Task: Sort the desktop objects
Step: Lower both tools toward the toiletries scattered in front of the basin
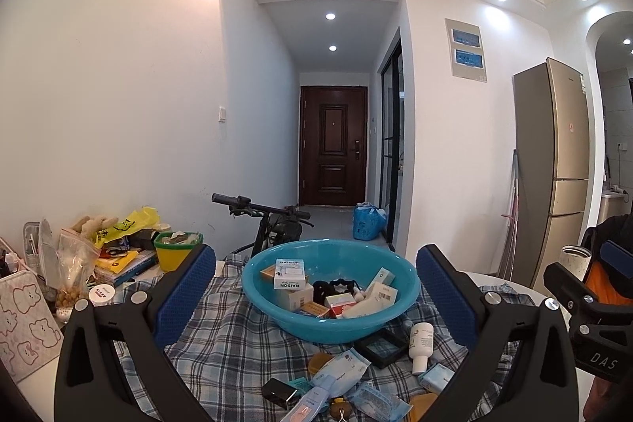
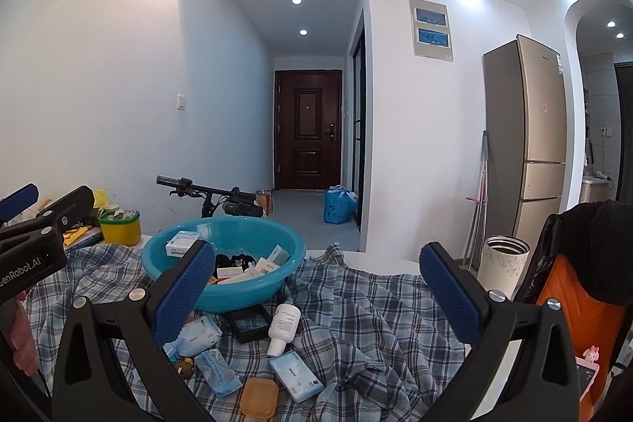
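Basin (image 1: 277, 307), frame centre: held boxes. Bottle (image 1: 420, 345), packets lay below on plaid cloth (image 1: 221, 339). My left gripper (image 1: 316, 303) and right gripper (image 2: 316, 303): jaws apart, empty.

The basin (image 1: 330, 323) is turquoise blue, and the cloth (image 2: 356, 307) under it is a plaid of grey-blue, white and dark navy lines. Each claw has black arms and deep blue textured pads (image 1: 445, 291). The small bottle (image 2: 283, 323) lying on the cloth is white with dark print. Beside it, the flat square case (image 2: 249, 321) is black with a greyish window. The lidded box (image 2: 259, 398) near the front edge is orange-tan. The tissue pack (image 2: 296, 376) is pale blue. Far left, the tub (image 1: 174, 256) is yellow with a green rim. The tumbler (image 2: 501, 263) is white with faint grey marbling.
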Demonstrator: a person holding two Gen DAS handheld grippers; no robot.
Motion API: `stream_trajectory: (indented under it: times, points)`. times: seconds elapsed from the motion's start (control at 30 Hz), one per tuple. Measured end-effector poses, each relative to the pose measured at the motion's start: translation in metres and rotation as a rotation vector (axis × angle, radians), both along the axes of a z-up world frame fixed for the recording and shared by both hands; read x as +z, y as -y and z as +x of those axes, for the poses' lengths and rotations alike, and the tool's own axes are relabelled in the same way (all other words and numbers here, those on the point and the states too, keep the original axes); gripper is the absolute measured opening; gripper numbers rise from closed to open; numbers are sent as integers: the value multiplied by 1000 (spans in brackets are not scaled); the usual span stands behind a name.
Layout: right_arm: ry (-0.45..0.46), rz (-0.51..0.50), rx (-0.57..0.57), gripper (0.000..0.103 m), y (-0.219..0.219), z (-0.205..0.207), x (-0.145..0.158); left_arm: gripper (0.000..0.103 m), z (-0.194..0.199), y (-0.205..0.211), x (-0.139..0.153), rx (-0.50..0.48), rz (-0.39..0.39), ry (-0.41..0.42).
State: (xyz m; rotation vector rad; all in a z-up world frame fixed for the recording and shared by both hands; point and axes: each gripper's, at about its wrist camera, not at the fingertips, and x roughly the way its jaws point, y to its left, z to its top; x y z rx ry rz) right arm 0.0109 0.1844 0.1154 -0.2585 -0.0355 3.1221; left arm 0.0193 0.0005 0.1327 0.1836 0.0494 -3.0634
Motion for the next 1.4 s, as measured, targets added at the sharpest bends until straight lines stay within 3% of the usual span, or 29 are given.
stream_trajectory:
  times: [0.7, 0.87, 1.4]
  points:
    - [120, 19, 33, 103, 4, -17, -37, 103, -24, -8, -42, -23, -42, 133]
    - [151, -7, 45, 103, -1, -21, -52, 103, -23, -7, -57, -15, -10, 132]
    - [277, -83, 24, 103, -25, -42, -96, 103, -46, -26, -111, -18, -55, 326]
